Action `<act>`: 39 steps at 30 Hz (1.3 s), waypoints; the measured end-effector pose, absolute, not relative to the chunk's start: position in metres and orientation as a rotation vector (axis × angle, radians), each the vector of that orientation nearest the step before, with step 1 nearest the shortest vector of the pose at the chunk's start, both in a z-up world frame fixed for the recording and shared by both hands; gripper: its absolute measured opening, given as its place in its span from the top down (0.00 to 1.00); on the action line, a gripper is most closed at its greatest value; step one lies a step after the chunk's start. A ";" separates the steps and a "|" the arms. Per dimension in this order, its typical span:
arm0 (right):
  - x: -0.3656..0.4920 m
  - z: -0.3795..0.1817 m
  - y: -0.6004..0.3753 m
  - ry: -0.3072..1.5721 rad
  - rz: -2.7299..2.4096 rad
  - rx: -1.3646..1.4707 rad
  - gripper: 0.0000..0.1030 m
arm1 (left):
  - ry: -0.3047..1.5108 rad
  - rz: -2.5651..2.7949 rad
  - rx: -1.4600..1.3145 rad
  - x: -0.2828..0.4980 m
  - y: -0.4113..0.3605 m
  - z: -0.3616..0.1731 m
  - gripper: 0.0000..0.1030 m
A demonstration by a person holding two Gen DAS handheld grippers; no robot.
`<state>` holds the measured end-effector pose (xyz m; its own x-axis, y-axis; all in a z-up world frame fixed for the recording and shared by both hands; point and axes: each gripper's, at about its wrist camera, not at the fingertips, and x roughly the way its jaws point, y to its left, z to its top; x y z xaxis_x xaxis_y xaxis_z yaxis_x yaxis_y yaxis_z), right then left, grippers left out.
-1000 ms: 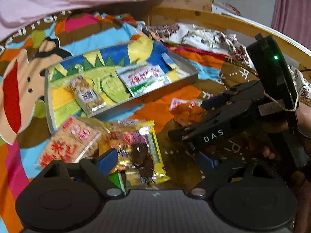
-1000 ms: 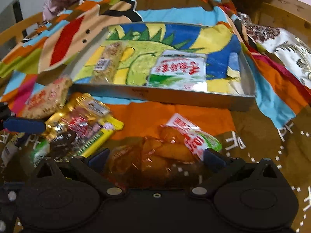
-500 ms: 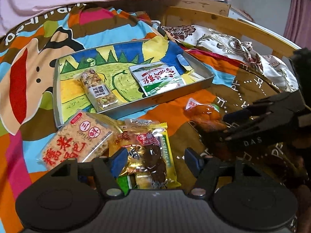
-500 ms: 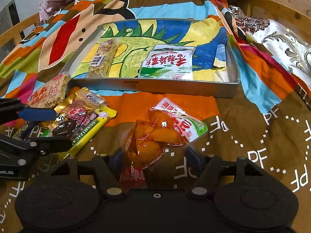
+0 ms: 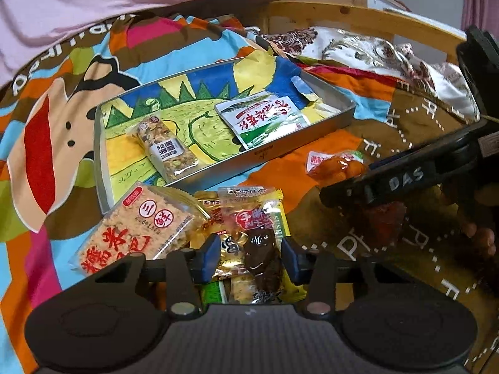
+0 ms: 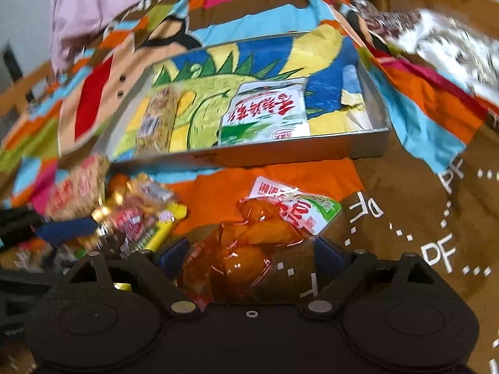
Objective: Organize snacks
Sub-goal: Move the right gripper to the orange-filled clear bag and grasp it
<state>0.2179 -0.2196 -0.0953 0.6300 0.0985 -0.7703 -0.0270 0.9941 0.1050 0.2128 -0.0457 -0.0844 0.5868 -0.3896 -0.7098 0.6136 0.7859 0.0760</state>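
From the left wrist view, the left gripper (image 5: 249,257) had its blue-padded fingers (image 5: 208,257) set narrowly on either side of a clear-and-yellow packet of dark dried snack (image 5: 255,243), close to its edges; whether they already pinched it I could not tell. A square rice-cracker packet with red lettering (image 5: 134,230) lay at ten o'clock of it, and the shallow metal tray with a dinosaur-print liner (image 5: 330,121) sat at twelve, holding a nut bar (image 5: 167,149) and a white-and-green sachet (image 5: 265,118).

From the right wrist view, blurred, the right gripper (image 6: 249,252) straddled a clear orange pouch of glazed pieces (image 6: 246,246), fingers fairly wide beside it. The tray (image 6: 280,155) lay at twelve. To do this well, each grip should probably close on a packet's middle, lift clear of neighbours, then carry over the near wall.
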 end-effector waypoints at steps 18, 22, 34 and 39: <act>0.202 -0.084 -0.222 0.897 0.100 0.020 0.54 | 0.741 -0.629 0.286 0.209 -0.047 -0.082 0.43; 0.200 -0.083 -0.231 0.910 0.088 0.063 0.44 | 0.736 -0.640 0.275 0.215 -0.052 -0.085 0.30; 0.218 -0.096 -0.230 0.874 0.065 0.132 0.14 | 0.699 -0.585 0.420 0.210 -0.062 -0.090 0.52; 0.215 -0.099 -0.218 0.874 0.049 0.000 0.35 | 0.691 -0.584 0.433 0.207 -0.062 -0.091 0.52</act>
